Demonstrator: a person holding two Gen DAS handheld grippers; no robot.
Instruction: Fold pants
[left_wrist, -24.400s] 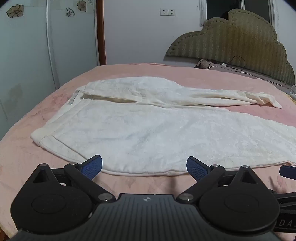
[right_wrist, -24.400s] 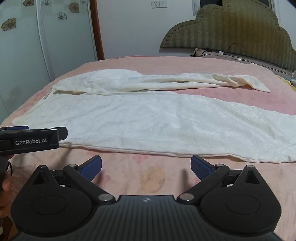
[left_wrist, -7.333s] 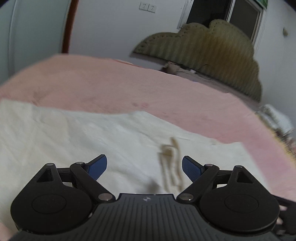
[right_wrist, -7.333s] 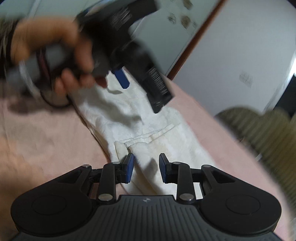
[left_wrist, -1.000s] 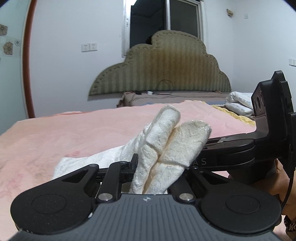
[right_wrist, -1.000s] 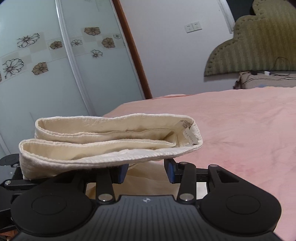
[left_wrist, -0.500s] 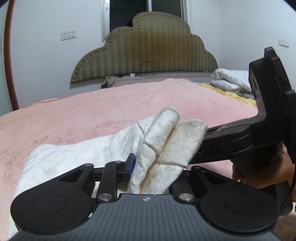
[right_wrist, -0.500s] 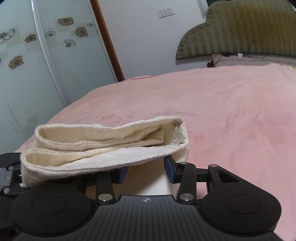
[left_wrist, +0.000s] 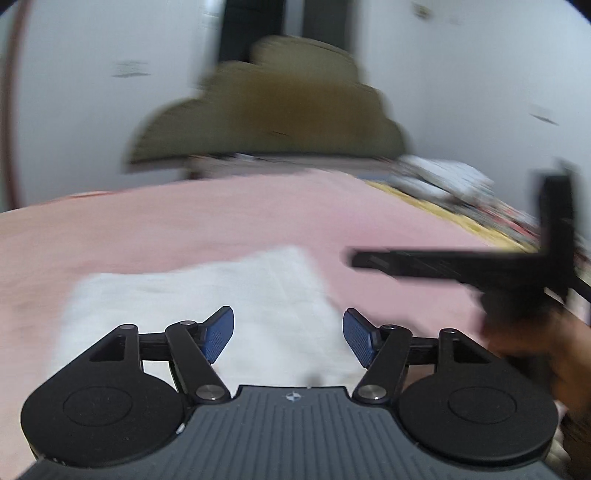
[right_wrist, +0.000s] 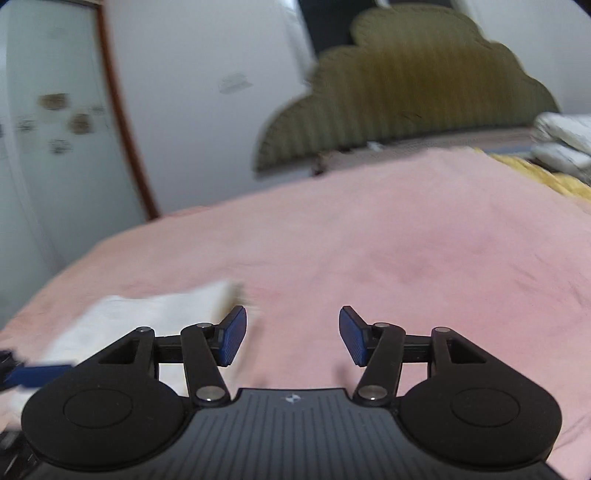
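Pants (left_wrist: 207, 295): white, folded, laid flat on pink bed (right_wrist: 406, 240) | left gripper (left_wrist: 288, 332): held released above pants | right gripper (right_wrist: 291, 334): released, nothing grasped, beside pants.

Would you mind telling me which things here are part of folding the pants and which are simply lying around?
Part of the job:
- white pants, folded flat on the pink bed cover
- left gripper, open
- right gripper, open

Just lying about:
- olive headboard
- pale bundle of bedding at the far right
- yellow cloth beside it
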